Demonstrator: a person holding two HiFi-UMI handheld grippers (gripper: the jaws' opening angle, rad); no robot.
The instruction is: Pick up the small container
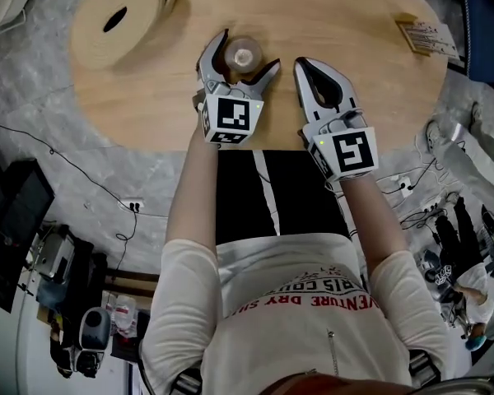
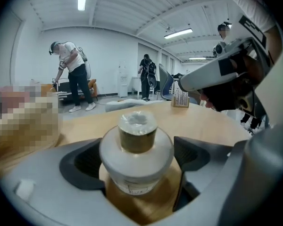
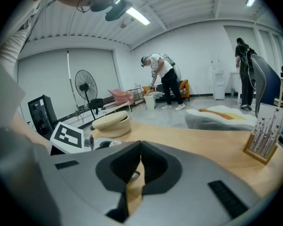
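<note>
The small container is a squat white jar with a gold neck and a pale cap, standing upright on the round wooden table. My left gripper stands open around it, one finger on each side. In the left gripper view the jar fills the middle between the dark pads, with a gap showing on both sides. My right gripper lies just right of the jar, shut with nothing in it. In the right gripper view its jaws meet over the tabletop.
A round tan coil-shaped basket sits at the table's far left. A small card stand is at the far right edge, with a blue chair beyond it. Cables and equipment lie on the floor. People stand far off in the room.
</note>
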